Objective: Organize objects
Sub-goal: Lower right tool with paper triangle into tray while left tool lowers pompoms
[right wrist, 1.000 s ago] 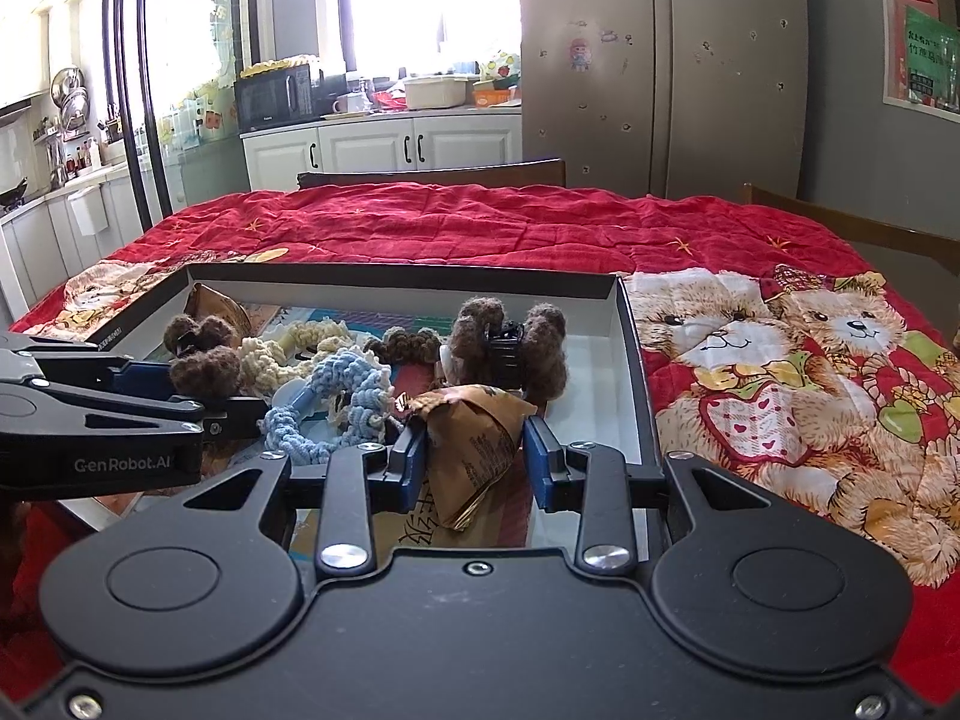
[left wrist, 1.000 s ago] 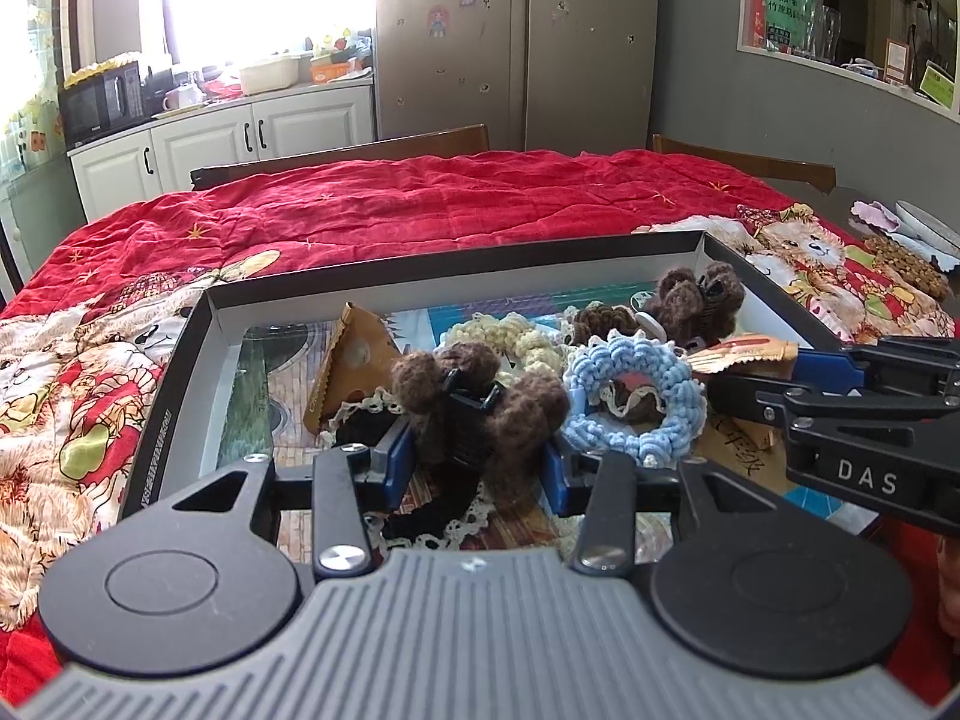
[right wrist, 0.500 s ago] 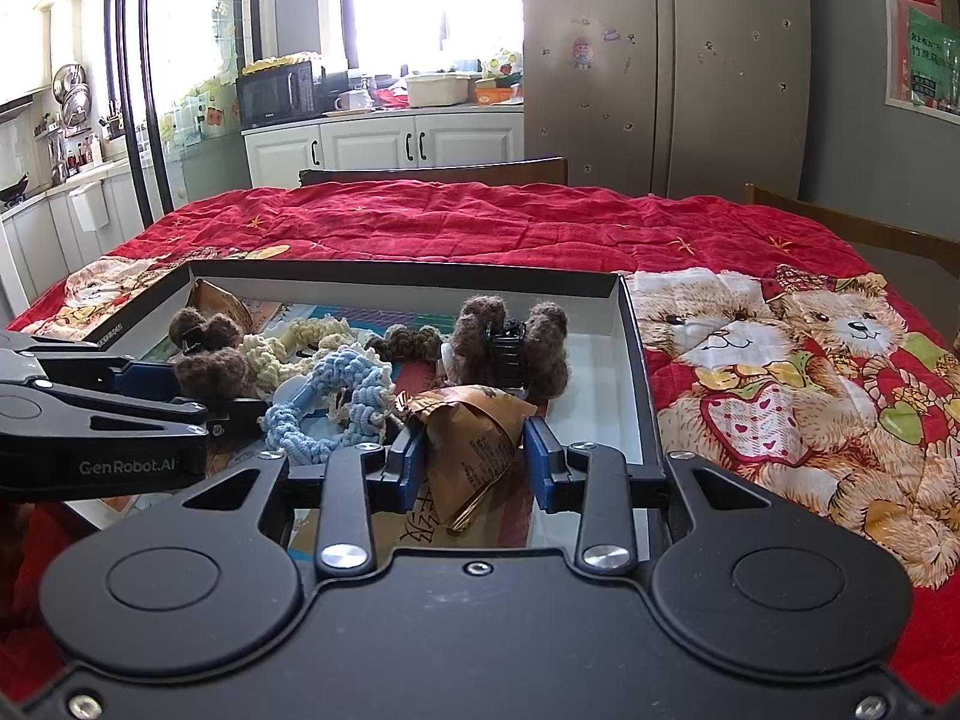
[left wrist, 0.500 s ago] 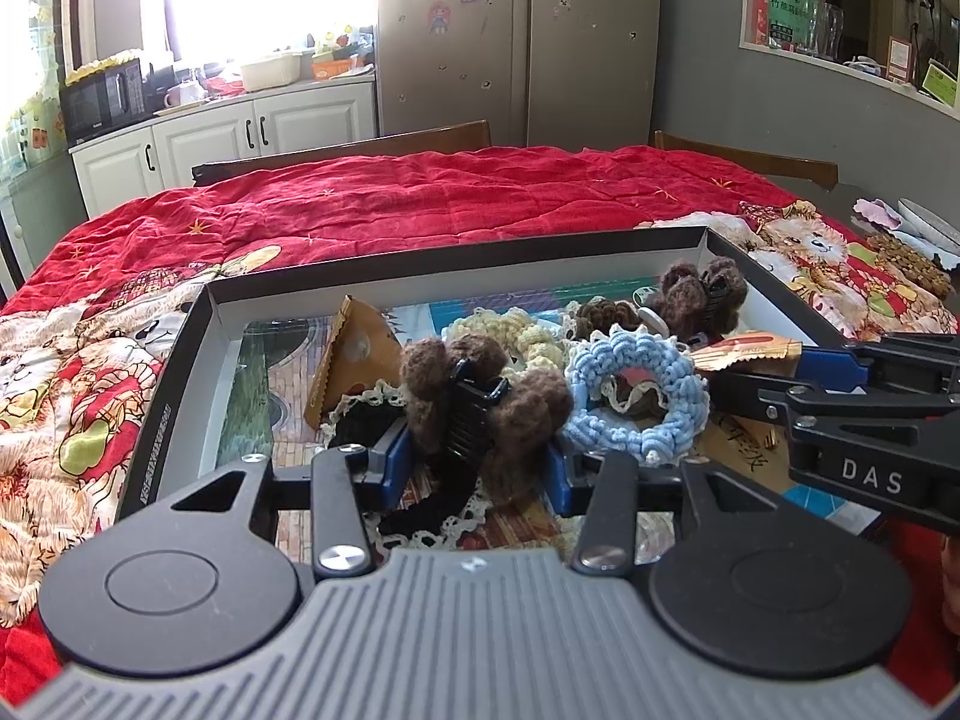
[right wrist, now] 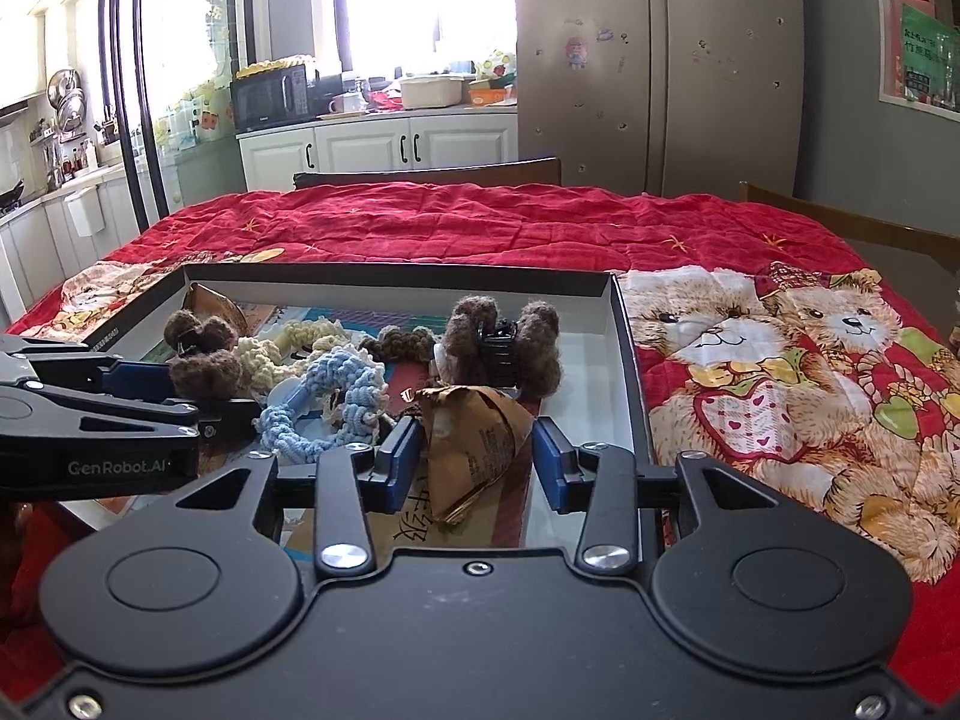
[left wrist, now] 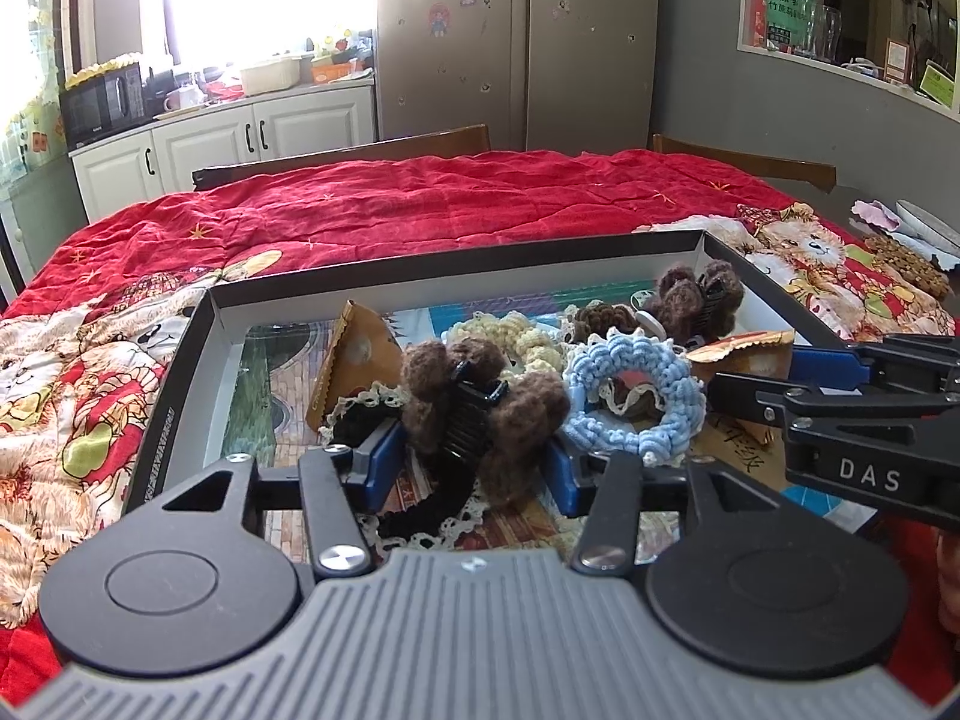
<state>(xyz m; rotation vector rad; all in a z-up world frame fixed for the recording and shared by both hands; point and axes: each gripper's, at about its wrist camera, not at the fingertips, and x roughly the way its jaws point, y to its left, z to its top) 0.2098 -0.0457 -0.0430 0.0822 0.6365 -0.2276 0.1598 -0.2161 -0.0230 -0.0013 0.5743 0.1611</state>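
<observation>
A shallow black-rimmed box [left wrist: 180,372] [right wrist: 630,360] lies on the red quilt. My left gripper [left wrist: 474,456] is shut on a brown fuzzy hair claw [left wrist: 480,402], held just above the box floor; it also shows in the right wrist view [right wrist: 204,360]. My right gripper [right wrist: 474,462] is shut on a brown triangular paper packet [right wrist: 474,444], seen at the right edge of the left wrist view [left wrist: 738,348]. In the box lie a blue crochet scrunchie [left wrist: 636,402] [right wrist: 336,402], a cream scrunchie [left wrist: 516,330], a second brown fuzzy claw [left wrist: 696,300] [right wrist: 504,348] and another brown packet [left wrist: 360,360].
The red quilt [left wrist: 420,204] with a teddy-bear print [right wrist: 780,372] covers the table. Wooden chairs [right wrist: 432,171] stand at the far side. White cabinets and a fridge stand behind. Small items [left wrist: 906,264] lie at the table's right edge.
The brown fuzzy claw in my left gripper has tilted and dropped slightly toward the box floor. My right gripper with the packet has barely moved.
</observation>
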